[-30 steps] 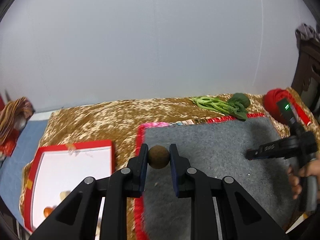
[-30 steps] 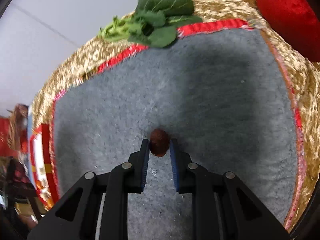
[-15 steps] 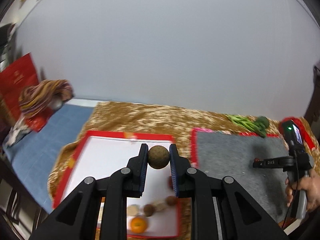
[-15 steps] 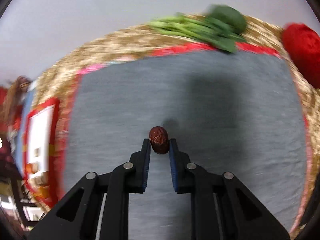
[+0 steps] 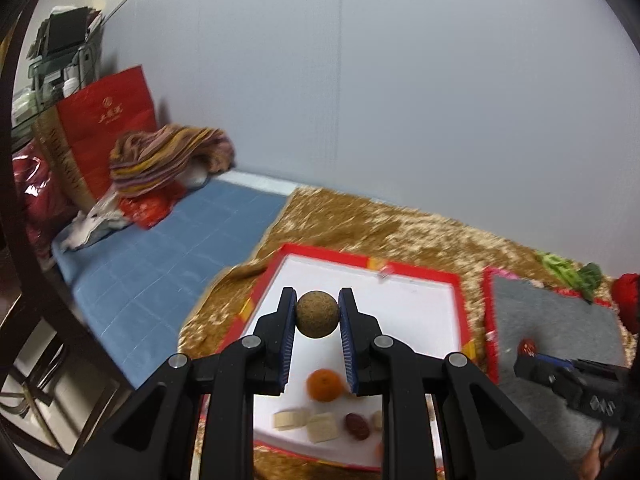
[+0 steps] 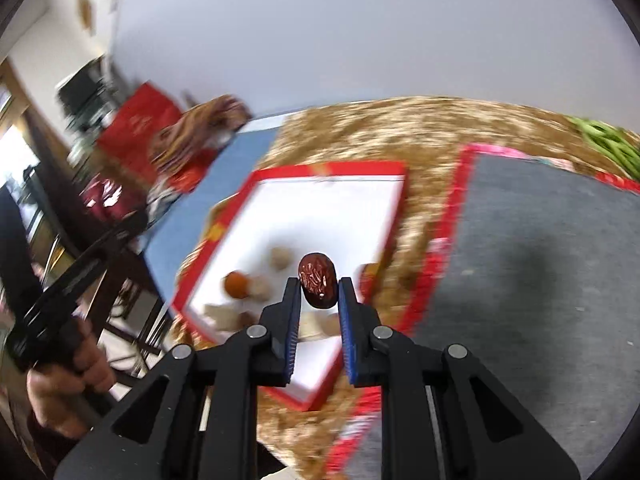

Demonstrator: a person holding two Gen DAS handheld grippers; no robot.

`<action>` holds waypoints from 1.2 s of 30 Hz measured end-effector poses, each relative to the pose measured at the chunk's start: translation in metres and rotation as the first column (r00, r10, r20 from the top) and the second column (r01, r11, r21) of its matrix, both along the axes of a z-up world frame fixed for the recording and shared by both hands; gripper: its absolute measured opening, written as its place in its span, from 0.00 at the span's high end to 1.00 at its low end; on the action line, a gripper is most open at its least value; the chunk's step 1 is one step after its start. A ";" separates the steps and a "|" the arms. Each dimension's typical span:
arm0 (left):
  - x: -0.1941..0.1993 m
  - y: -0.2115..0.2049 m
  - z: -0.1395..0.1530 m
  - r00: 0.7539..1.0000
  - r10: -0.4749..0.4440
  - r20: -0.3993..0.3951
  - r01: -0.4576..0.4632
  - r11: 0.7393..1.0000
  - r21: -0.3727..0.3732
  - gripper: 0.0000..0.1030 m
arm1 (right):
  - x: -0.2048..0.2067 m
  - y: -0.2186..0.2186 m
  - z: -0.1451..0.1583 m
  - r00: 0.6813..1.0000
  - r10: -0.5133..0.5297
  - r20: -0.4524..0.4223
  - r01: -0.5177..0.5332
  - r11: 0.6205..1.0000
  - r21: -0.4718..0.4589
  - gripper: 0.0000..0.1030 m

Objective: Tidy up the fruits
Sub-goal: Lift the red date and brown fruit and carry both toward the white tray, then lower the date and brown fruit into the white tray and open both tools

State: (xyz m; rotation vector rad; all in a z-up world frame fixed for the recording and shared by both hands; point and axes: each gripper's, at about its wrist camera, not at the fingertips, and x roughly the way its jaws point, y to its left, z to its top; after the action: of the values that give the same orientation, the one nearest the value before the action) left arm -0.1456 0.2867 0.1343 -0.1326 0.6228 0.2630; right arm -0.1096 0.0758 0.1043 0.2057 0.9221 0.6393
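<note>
With both tongs loaded at once: two fruits are in the air, both heading for the same tray.
Left tongs: the left tongs [image 5: 317, 314] are clamped on a round brown fruit [image 5: 317, 313], held high above the white tray [image 5: 420, 312] with its red rim.
Right tongs: the right tongs [image 6: 319, 294] are pinched on a wrinkled red date [image 6: 317, 285], hanging over the tray's near right corner.
Already in the tray: below the left tongs lie an orange [image 5: 325, 385], pale pieces [image 5: 310, 424] and another date [image 5: 357, 426], all bunched at the near end.
Step in hand: carry and set down, I'd say; neither fruit has been let go yet.
Doing it well: lower before opening, since a round fruit dropped from this height would likely roll; aim for the bare white stretch ahead of the left tongs, and keep the two tongs staggered so they don't meet over the tray.
Left view only: it catches the right tongs from outside, off to its right over the grey mat [image 5: 560, 320], the date between their tips, and shows the tray's far half bare.
Right view only: it shows the hand [image 6: 68, 372] gripping the left handle, far to its left, and the tray's near corner, though motion blur smears the fruits there.
</note>
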 end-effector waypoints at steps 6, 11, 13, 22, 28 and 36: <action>0.006 0.010 -0.018 0.995 0.028 -0.096 -0.030 0.999 -0.018 0.81 | -0.012 0.032 -0.012 0.997 0.083 -0.002 -0.083 0.997 -0.004 0.80; 0.010 0.022 -0.029 0.988 0.051 -0.148 -0.053 0.999 -0.010 0.81 | -0.013 0.043 -0.014 0.995 0.099 -0.029 -0.098 0.995 0.023 0.80; 0.011 0.026 -0.033 0.985 0.053 -0.163 -0.054 0.999 -0.003 0.81 | -0.011 0.047 -0.015 0.994 0.099 -0.034 -0.098 0.995 0.033 0.80; 0.016 0.030 -0.042 0.980 0.006 -0.197 0.001 0.999 0.034 0.81 | 0.001 0.065 -0.026 0.990 0.116 -0.075 -0.113 0.993 0.047 0.80; 0.022 0.022 -0.053 0.969 -0.052 -0.243 0.069 0.996 0.061 0.81 | 0.000 0.089 -0.045 0.980 0.161 -0.113 -0.162 0.987 -0.001 0.80; 0.025 0.014 -0.059 0.960 -0.073 -0.269 0.099 0.992 0.085 0.81 | -0.004 0.095 -0.056 0.976 0.176 -0.126 -0.182 0.983 -0.034 0.80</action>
State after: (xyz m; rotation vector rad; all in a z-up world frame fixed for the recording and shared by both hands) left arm -0.1206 0.3006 0.0751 0.0247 0.8785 0.2283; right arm -0.1135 0.1704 0.0480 0.1232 1.0806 0.7783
